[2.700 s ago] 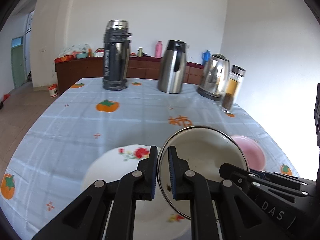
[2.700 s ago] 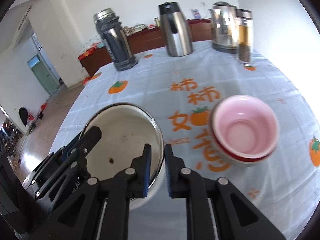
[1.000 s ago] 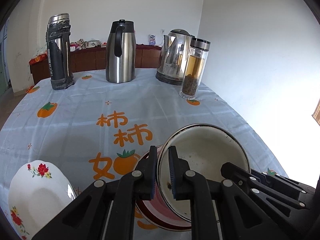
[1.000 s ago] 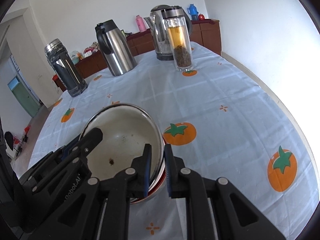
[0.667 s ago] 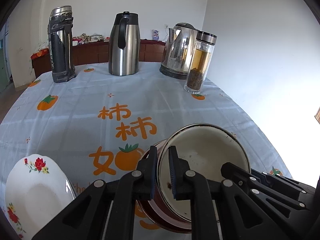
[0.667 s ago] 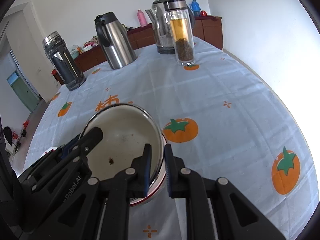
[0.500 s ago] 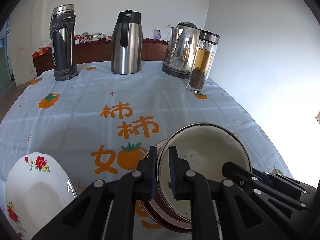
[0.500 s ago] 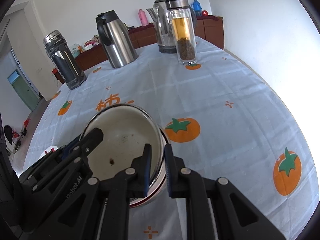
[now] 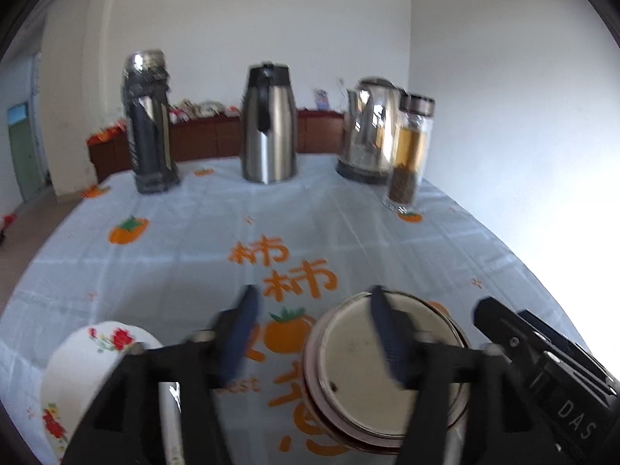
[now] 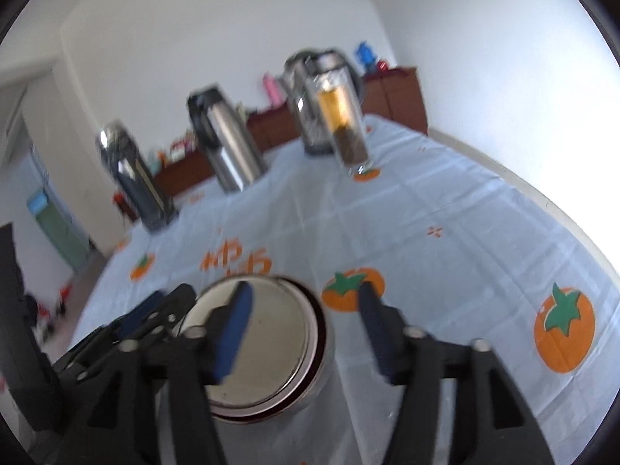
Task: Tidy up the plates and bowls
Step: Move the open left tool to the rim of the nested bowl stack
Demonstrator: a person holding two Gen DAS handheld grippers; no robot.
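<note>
On the persimmon-print tablecloth [image 9: 348, 224], cream enamel bowl [image 9: 381, 379] nested in red-rimmed bowl [image 9: 310, 383], both grippers [image 9: 314, 333] [image 10: 304, 319] just spreading, released.

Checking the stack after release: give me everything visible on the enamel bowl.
The enamel bowl is round, cream-white inside with a thin metal-looking rim and small dark specks on its floor. It sits upright, nested in the pink bowl, whose dark red edge shows around it, on the persimmon-print tablecloth. Both the left gripper and the right gripper have just been opening; each has one finger over the bowl and one outside, pads clear of the rim. The image is blurred.
</note>
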